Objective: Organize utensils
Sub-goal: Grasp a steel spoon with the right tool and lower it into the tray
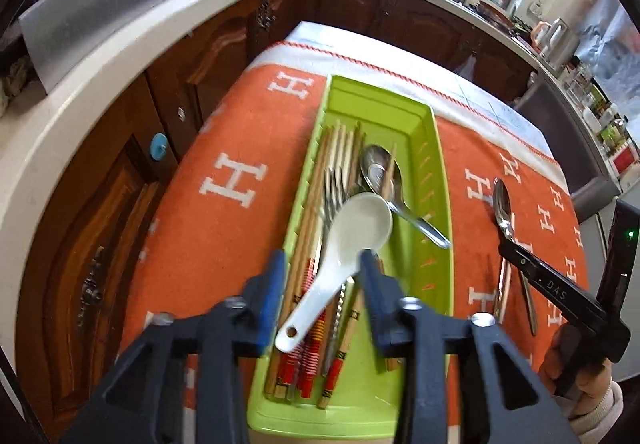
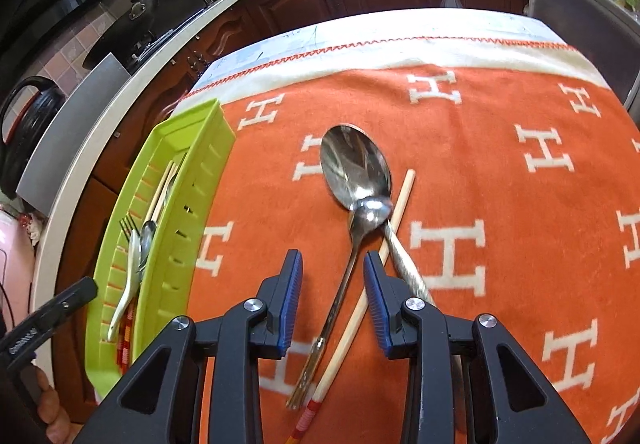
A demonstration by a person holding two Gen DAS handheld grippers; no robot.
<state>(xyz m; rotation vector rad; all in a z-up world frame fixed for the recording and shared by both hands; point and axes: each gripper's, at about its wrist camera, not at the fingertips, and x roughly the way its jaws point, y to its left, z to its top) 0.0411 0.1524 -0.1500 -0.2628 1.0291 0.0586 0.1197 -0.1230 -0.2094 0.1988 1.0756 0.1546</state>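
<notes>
A lime-green utensil tray (image 1: 440,171) lies lengthwise on the orange cloth. It holds several chopsticks (image 1: 320,179), forks (image 1: 334,187), a metal spoon (image 1: 376,163) and a white ceramic spoon (image 1: 360,228). My left gripper (image 1: 324,256) hangs open over the tray, its blue pads on either side of the white spoon's handle without touching it. To the right of the tray a large metal spoon (image 2: 354,163), a smaller spoon (image 2: 374,209) and one chopstick (image 2: 400,199) lie crossed on the cloth. My right gripper (image 2: 332,264) is open just above the large spoon's handle.
The orange cloth with white H letters (image 2: 500,131) covers a small table whose far edge (image 2: 400,23) faces dark wooden cabinets (image 1: 224,55). A pale counter (image 1: 100,75) curves around the left side. A hand (image 1: 580,376) holds the right gripper's handle.
</notes>
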